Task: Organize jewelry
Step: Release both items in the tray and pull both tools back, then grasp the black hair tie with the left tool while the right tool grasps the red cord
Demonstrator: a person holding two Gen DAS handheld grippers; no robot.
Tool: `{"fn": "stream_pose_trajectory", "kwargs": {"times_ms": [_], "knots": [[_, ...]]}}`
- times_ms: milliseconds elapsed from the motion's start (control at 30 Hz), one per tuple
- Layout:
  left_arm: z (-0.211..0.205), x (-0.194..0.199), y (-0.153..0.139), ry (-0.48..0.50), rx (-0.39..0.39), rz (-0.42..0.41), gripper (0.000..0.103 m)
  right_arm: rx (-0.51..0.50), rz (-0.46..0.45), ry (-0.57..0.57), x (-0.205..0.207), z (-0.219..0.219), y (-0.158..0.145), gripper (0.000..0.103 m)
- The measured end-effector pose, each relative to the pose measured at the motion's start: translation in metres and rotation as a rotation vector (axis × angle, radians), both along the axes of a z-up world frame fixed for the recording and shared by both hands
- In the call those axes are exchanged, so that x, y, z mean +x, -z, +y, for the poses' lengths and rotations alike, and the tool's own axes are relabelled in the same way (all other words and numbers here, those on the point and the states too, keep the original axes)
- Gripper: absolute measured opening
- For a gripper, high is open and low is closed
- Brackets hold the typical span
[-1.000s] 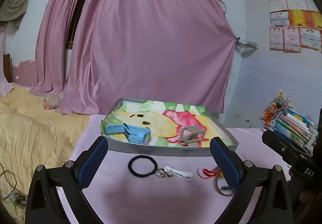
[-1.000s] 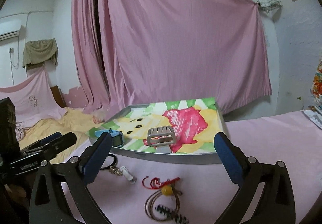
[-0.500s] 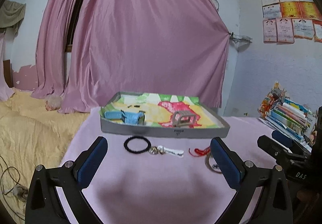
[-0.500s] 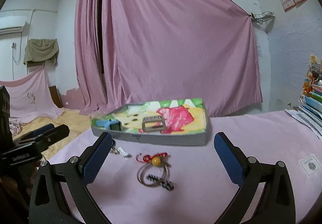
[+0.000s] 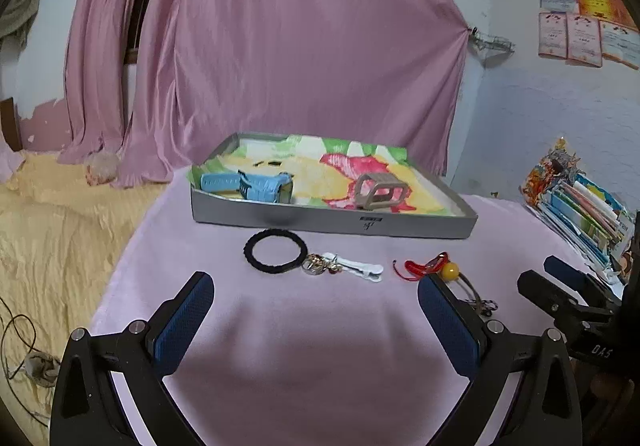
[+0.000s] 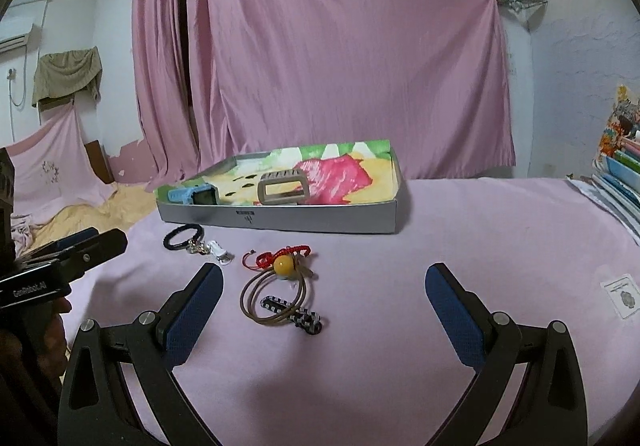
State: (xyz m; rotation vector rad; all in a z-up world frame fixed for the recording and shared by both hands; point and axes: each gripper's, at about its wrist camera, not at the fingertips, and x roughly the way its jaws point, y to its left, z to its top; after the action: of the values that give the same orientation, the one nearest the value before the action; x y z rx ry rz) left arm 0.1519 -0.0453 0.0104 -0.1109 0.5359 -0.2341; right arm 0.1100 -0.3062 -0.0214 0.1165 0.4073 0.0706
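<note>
Since the earlier frames I have drawn both tongs back toward me; the tray now sits farther off. Left tongs and right tongs stand wide, holding nothing. On the pink tabletop, near the tray: black hair tie, white clip, red cord with amber bead, and a checkered strap. Blue watch and tan watch lie inside the tray. Nothing blocks the jewelry.
</note>
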Motion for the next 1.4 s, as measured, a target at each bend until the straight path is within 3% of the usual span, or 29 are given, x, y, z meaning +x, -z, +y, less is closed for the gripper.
{"fn": "stream_pose_trajectory", "kwargs": {"times_ms": [300, 367, 433, 633, 833, 967, 1033, 1200, 1400], "knots": [[0.009, 0.028, 0.002, -0.009, -0.018, 0.089, 0.102, -0.002, 0.067, -0.028, 0.026, 0.012, -0.003, 0.099], [0.009, 0.034, 0.003, -0.006, -0.014, 0.106, 0.102, -0.008, 0.091, -0.036, 0.034, 0.016, -0.002, 0.092], [0.008, 0.039, 0.004, -0.003, -0.007, 0.119, 0.102, -0.003, 0.112, -0.05, 0.04, 0.019, -0.001, 0.078], [0.007, 0.057, 0.008, -0.002, 0.005, 0.174, 0.093, 0.037, 0.186, -0.082, 0.063, 0.024, 0.004, 0.065], [0.008, 0.076, 0.011, -0.01, 0.009, 0.224, 0.087, 0.071, 0.242, -0.096, 0.081, 0.025, 0.008, 0.062], [0.005, 0.088, 0.012, -0.003, 0.051, 0.259, 0.08, 0.067, 0.293, -0.088, 0.095, 0.027, 0.011, 0.061], [0.003, 0.092, 0.013, 0.008, 0.057, 0.272, 0.078, 0.057, 0.32, -0.089, 0.101, 0.029, 0.013, 0.054], [0.0, 0.101, 0.019, 0.038, 0.044, 0.32, 0.077, 0.049, 0.377, -0.11, 0.117, 0.035, 0.016, 0.047], [0.002, 0.108, 0.022, 0.041, 0.021, 0.338, 0.067, 0.08, 0.409, -0.157, 0.124, 0.043, 0.021, 0.043]]}}
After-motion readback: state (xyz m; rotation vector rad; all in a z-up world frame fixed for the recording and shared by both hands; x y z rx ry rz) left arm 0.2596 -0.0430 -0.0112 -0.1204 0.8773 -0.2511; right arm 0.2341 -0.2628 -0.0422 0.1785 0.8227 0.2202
